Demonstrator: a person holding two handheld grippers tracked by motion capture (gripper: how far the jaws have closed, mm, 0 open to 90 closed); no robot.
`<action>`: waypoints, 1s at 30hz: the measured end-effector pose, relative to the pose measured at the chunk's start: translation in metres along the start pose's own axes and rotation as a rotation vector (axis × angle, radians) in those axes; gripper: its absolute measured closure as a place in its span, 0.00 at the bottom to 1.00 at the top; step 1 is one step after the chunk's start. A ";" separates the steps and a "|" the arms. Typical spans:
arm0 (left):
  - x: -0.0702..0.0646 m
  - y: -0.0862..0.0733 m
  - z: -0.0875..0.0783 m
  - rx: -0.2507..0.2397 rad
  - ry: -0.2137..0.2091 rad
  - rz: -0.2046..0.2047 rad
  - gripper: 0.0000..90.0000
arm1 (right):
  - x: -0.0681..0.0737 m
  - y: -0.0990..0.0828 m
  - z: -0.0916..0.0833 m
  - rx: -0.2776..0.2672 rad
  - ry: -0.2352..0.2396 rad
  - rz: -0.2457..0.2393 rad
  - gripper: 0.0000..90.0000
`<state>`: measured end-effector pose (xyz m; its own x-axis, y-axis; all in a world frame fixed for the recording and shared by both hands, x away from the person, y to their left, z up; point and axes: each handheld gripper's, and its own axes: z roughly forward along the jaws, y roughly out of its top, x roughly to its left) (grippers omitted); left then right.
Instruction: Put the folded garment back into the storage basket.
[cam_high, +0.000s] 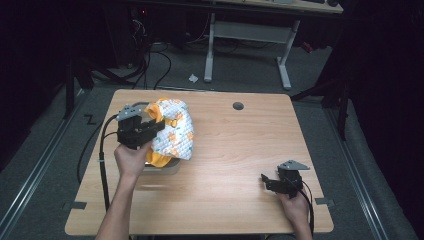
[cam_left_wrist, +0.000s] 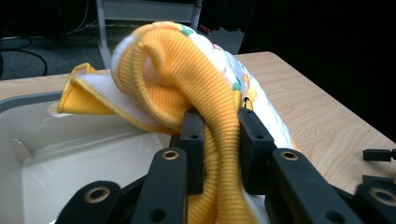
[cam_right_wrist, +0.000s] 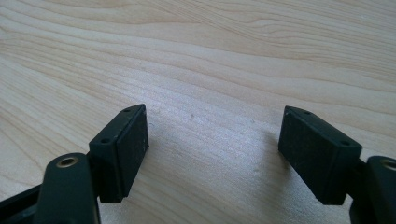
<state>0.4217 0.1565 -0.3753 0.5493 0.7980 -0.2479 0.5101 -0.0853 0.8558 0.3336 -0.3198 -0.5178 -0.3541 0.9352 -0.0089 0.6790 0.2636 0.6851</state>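
As it hangs over the bin (cam_left_wrist: 70, 144), the garment (cam_left_wrist: 196, 74) is pinched in the left tool (cam_left_wrist: 219, 140).

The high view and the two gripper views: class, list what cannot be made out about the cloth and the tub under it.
- Tub, high view: mostly covered by the cloth and the left hand-held gripper; its shape is unclear.
- Tub's inside, left gripper view: near part cut off by the jaws and bottom edge.
- Cloth's printed pattern, high view: too small to identify.
- Cloth's full shape: bunched and folded.

Black fingers (cam_right_wrist: 122, 149), brass-ringed screw holes
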 end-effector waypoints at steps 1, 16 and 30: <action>0.001 0.000 0.000 0.001 0.001 -0.001 0.83 | 0.000 0.000 0.000 0.000 0.000 0.000 0.27; 0.021 -0.006 0.001 0.027 0.031 -0.025 0.83 | 0.000 0.000 0.000 0.000 0.000 0.000 0.27; 0.038 -0.012 0.009 0.070 0.059 -0.040 0.83 | 0.000 0.000 0.000 0.000 0.000 0.000 0.27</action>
<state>0.4423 0.1823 -0.3991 0.4884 0.8354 -0.2522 0.5769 -0.0922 0.8116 0.3336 -0.3198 -0.5178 -0.3539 0.9352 -0.0091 0.6791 0.2636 0.6851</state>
